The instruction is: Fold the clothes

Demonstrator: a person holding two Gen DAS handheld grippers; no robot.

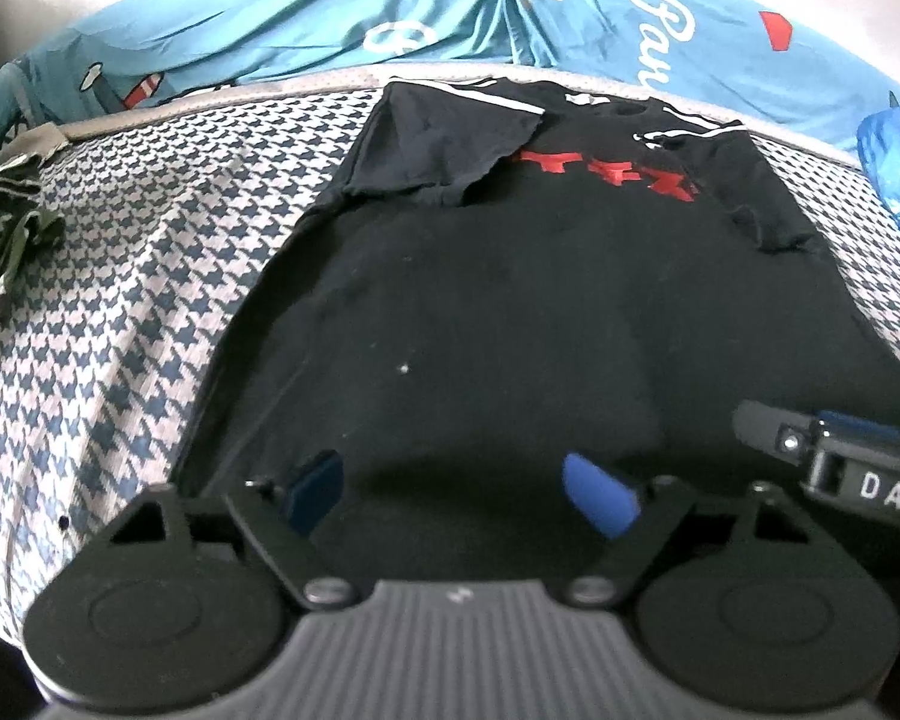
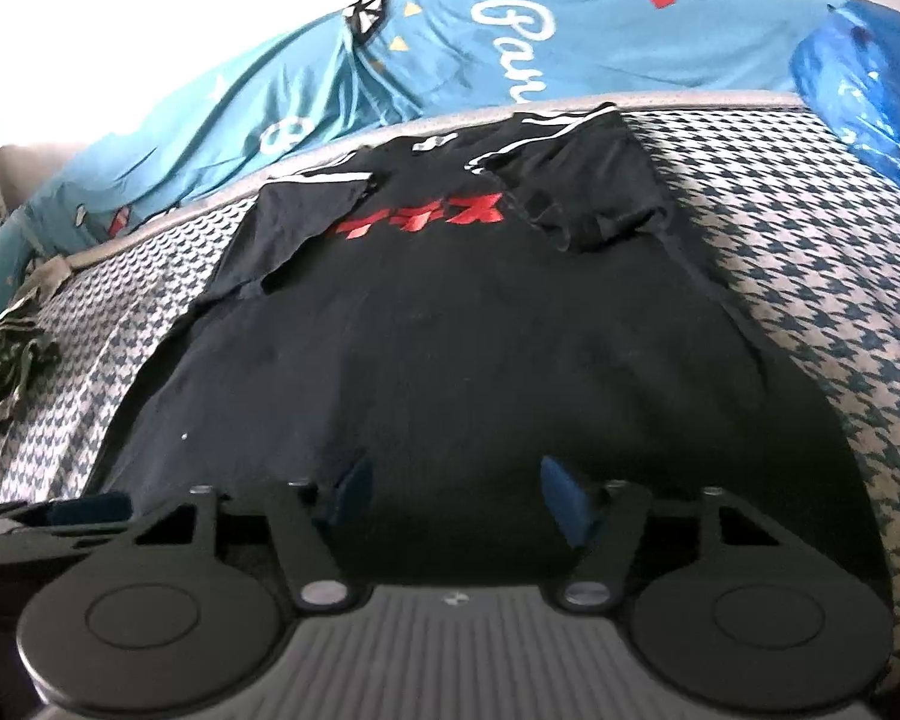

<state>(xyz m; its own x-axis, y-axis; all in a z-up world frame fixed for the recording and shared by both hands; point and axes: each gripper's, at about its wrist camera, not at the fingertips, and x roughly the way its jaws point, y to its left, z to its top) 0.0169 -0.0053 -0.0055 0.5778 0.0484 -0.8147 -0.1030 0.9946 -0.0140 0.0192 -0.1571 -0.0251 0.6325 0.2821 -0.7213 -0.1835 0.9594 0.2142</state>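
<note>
Both claws, left and right, spread over shirt hem, unpinched; next: pinch hem, fold toward collar.

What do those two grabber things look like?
Each gripper, left gripper and right gripper, has two blue fingertip pads on black linkage arms, two round black discs and a grey ribbed body between them. The right one's side carries white letters "DAS".
</note>
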